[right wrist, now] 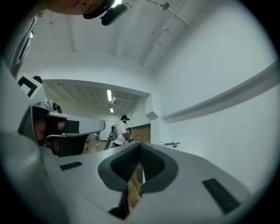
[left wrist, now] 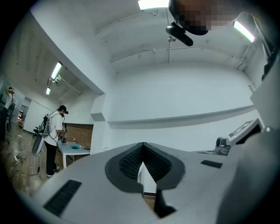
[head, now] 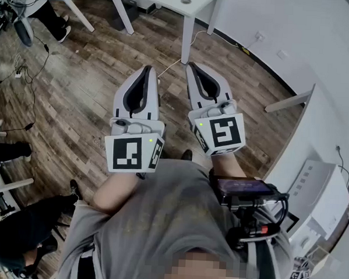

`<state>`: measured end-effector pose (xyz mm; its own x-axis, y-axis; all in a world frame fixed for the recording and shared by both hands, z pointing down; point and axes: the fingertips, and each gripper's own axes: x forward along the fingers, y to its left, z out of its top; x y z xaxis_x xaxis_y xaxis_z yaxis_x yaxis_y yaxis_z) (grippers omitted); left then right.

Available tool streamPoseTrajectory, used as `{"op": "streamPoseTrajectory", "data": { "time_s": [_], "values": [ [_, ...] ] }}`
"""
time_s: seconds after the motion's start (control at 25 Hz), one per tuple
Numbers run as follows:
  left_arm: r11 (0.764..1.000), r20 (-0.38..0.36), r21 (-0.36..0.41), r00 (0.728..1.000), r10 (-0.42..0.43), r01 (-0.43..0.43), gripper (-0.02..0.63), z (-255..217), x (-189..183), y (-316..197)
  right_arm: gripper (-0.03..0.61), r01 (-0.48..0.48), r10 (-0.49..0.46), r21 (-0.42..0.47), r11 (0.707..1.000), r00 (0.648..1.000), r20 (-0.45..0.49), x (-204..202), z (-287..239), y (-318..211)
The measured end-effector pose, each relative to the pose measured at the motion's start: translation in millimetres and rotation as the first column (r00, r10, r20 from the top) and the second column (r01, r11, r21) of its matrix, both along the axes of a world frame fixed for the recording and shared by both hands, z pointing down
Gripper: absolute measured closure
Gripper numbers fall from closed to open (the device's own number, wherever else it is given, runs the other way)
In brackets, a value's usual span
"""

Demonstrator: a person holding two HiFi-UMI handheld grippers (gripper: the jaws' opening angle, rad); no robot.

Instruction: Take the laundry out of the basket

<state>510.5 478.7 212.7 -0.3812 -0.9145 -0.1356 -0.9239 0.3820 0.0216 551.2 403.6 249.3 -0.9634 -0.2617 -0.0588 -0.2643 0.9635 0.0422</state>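
While person held both grippers side by side before chest, left gripper and right gripper pointed out over wooden floor toward white table. Left jaws pressed together, nothing between. Right jaws likewise together, empty. No view showed laundry or basket. Another person stood at far table beside brick wall.
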Motion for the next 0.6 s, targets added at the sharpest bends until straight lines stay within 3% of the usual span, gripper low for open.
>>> {"op": "streamPoseTrajectory", "data": {
  "time_s": [0.6],
  "values": [
    [0.999, -0.007, -0.024, 1.0, -0.027, 0.026, 0.606, 7, 25, -20, 0.571, 0.017, -0.016, -0.065, 0.998, 1.0, 0.023, 40, 12, -25]
  ]
}}
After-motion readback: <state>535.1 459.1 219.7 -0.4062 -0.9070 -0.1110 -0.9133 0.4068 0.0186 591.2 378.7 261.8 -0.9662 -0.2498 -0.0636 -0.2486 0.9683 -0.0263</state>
